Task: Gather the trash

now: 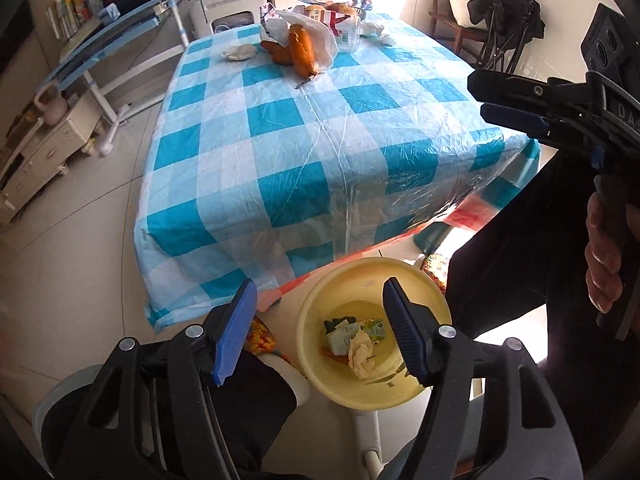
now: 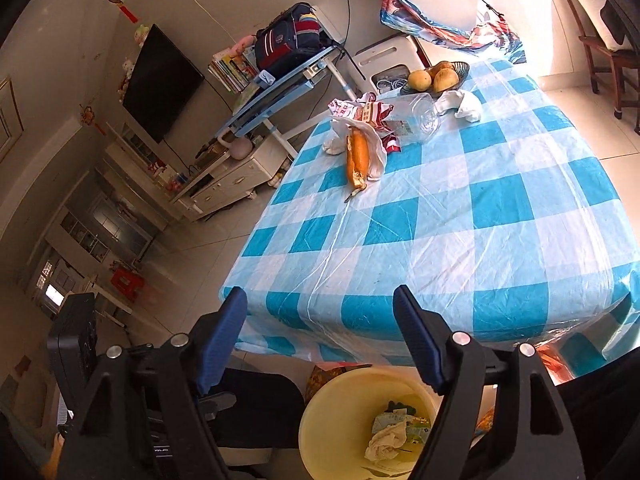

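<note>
Left gripper [image 1: 320, 330] jaws apart and empty at frame bottom over yellow bucket [image 1: 320, 384], crumpled tissue [image 1: 362, 356] and perhaps cartons inside, right gripper [image 2: 320, 338] likewise spread, checked table [image 1: 320, 140] above.

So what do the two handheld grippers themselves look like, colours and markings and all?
Both match: the left gripper and right gripper have black plastic linkage frames with silver rivets and flat blue ribbed pads. Seen side-on from the left wrist camera, the right gripper carries a black box on top, pale raised lettering and a dark pistol handle in a hand.
</note>
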Available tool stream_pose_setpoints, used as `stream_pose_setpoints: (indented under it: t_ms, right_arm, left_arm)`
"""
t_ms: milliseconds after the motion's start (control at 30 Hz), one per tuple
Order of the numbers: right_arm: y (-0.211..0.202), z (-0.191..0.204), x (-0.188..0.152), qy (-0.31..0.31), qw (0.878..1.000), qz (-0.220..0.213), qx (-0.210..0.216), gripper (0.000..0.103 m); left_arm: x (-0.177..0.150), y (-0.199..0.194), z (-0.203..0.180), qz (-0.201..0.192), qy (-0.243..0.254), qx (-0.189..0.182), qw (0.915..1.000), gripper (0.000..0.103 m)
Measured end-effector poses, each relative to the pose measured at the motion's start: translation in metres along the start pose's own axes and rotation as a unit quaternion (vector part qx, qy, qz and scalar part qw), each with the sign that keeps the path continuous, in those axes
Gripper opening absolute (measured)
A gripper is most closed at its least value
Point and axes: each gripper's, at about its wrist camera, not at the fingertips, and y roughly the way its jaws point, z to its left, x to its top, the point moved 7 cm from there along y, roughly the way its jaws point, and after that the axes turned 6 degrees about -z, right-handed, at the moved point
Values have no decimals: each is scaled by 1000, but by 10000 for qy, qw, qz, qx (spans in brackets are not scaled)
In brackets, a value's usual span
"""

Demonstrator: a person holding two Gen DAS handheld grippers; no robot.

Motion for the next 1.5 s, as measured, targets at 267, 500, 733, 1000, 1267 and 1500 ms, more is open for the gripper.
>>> stream_pose_setpoints:
  t_ms: [267, 500, 733, 1000, 1267, 1500]
  right_arm:
    - [7, -3, 1, 71, 10000, -5, -39, 75]
    - [22, -11, -2, 115, 9996, 239, -102, 75]
    - [28, -18, 2, 293, 9990, 324, -82, 77]
    - [41, -10, -9, 215, 9981, 585, -32, 77]
    - [43, 8, -26, -123, 9968, 790, 12, 78]
    - [48, 19, -40, -433, 9948, 919, -111, 78]
  left_arm:
    - [104, 56, 62, -524, -551, 747, 9943, 91]
    - [175, 164, 88, -86, -592, 712, 9957, 91]
    - [216, 217, 94, -272, -789, 413, 9957, 96]
    - [232, 231, 92, -473, -713, 350, 9957, 97]
    - [231, 230, 91, -475, -712, 350, 9957, 97]
    - [231, 230, 91, -476, -709, 350, 9957, 97]
